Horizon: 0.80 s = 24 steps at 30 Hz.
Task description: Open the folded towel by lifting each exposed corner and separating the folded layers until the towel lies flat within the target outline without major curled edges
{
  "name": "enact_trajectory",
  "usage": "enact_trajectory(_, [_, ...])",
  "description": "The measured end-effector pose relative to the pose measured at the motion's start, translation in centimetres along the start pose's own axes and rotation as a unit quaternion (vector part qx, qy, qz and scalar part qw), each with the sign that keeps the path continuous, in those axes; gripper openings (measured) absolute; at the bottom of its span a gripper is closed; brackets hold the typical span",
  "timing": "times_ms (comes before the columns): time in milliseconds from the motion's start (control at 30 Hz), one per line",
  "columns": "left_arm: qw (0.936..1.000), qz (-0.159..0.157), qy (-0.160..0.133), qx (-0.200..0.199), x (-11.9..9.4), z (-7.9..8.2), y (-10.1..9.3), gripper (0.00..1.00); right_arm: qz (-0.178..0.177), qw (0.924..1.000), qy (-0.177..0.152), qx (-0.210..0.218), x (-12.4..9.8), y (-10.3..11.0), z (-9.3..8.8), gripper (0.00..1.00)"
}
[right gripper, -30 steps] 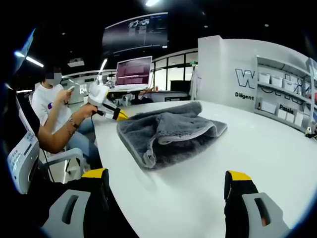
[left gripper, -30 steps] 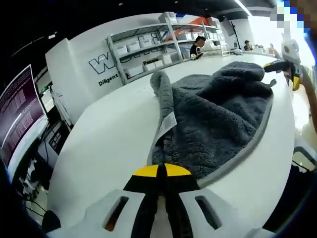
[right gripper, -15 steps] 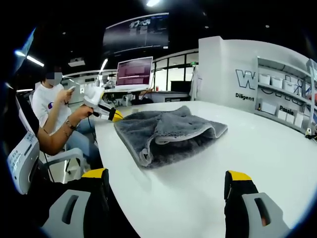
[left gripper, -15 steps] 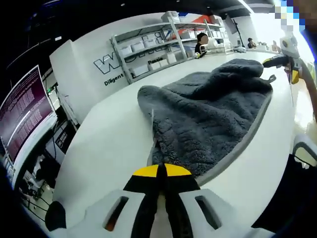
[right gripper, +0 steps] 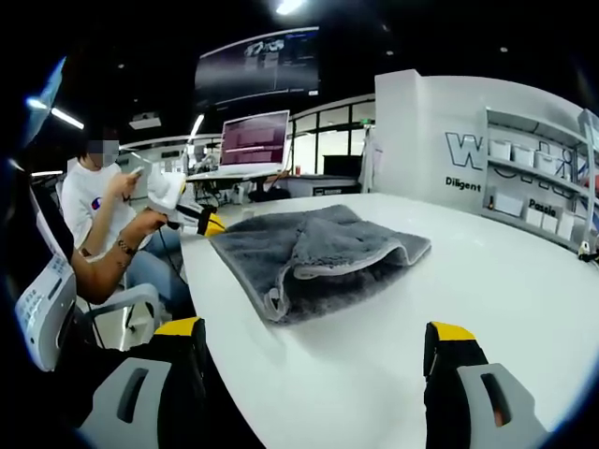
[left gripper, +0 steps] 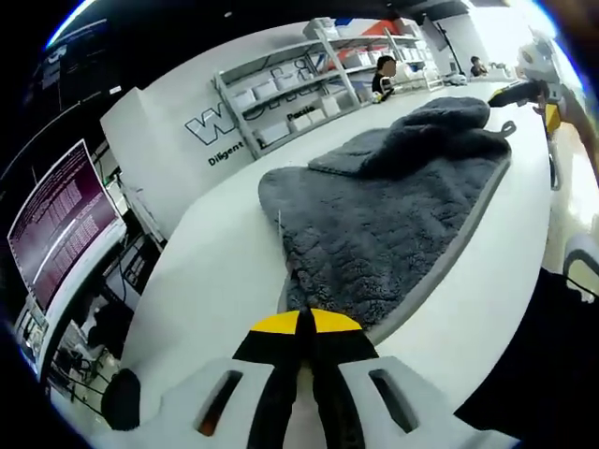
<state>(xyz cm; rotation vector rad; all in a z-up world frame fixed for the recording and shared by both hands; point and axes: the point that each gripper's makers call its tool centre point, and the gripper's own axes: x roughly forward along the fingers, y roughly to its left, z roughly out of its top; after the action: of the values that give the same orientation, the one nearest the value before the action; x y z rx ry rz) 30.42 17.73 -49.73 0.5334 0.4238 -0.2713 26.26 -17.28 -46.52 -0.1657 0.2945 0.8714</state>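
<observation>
**A:** Left gripper view first: the left gripper [left gripper: 299, 323] has its yellow-tipped jaws pressed together right on the near corner of the grey towel [left gripper: 393, 220], so I'd say it's pinching that corner. The towel runs away from it across the white table [left gripper: 211, 271], mostly opened out here, with one folded-over flap bunched at the far end. The other gripper [left gripper: 533, 89] sits just beside that far end.

**B:** How does the fabric look to handle?

**A:** Plush, floppy and light, I'd guess. It'll drape and drag rather than hold a shape. The paler bound hem [left gripper: 449, 253] looks like the firmest bit to grab, better than the fluffy pile.

**B:** And the right gripper view?

**A:** The right gripper [right gripper: 314, 360] has its jaws spread wide with nothing between them, well short of the towel [right gripper: 299, 253]. From here the upper layer is doubled over, its hem [right gripper: 356, 263] curling along the near side. That exposed edge is where I'd take hold to peel the flap back. The left gripper [right gripper: 192, 217] is at the far corner, held in a person's hand [right gripper: 145, 224].
</observation>
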Motion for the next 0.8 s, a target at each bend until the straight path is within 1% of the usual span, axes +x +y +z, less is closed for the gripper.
enact_trajectory(233, [1.0, 0.005, -0.005, -0.001, -0.4, -0.1, -0.2, 0.02, 0.003, 1.0, -0.003, 0.004, 0.1, 0.1, 0.2, 0.99])
enact_trajectory(300, [1.0, 0.004, -0.007, 0.0, -0.5, -0.1, -0.2, 0.02, 0.005, 0.9999, -0.01, 0.012, 0.1, 0.1, 0.5, 0.99])
enact_trajectory(400, [0.9999, -0.001, -0.014, -0.005, -0.4, 0.0, 0.0, 0.04, 0.01, 0.9987, -0.035, 0.034, 0.0, 0.1, 1.6, 0.98])
enact_trajectory(433, [0.9998, 0.003, -0.018, -0.004, -0.4, 0.1, 0.1, 0.07, 0.012, 0.9981, -0.043, 0.041, 0.0, 0.0, 2.0, 0.98])
enact_trajectory(533, [0.9993, 0.023, -0.028, 0.002, -0.6, 0.5, 0.9, 0.22, 0.009, 0.9964, -0.061, 0.058, -0.1, -0.6, 2.8, 0.97])
enact_trajectory(567, [0.9991, 0.03, -0.029, -0.001, -0.8, 0.5, 1.2, 0.28, 0.007, 0.9961, -0.063, 0.062, -0.1, -0.8, 2.9, 0.97])
enact_trajectory(633, [0.9989, 0.034, -0.031, -0.003, -1.1, 0.6, 1.6, 0.35, 0.004, 0.9959, -0.064, 0.063, -0.1, -0.9, 3.0, 0.97])
enact_trajectory(667, [0.9988, 0.035, -0.032, -0.008, -1.2, 0.6, 1.7, 0.4, 0.003, 0.996, -0.063, 0.063, 0.0, -0.9, 3.0, 0.96])
enact_trajectory(733, [0.9986, 0.026, -0.037, -0.025, -1.5, 0.7, 1.7, 0.45, 0.0, 0.9962, -0.06, 0.064, 0.2, -1.0, 2.9, 0.96])
enact_trajectory(800, [0.9978, 0.004, -0.042, -0.05, -1.8, 0.8, 1.3, 0.58, -0.001, 0.9962, -0.056, 0.066, 0.4, -1.1, 2.8, 0.96])
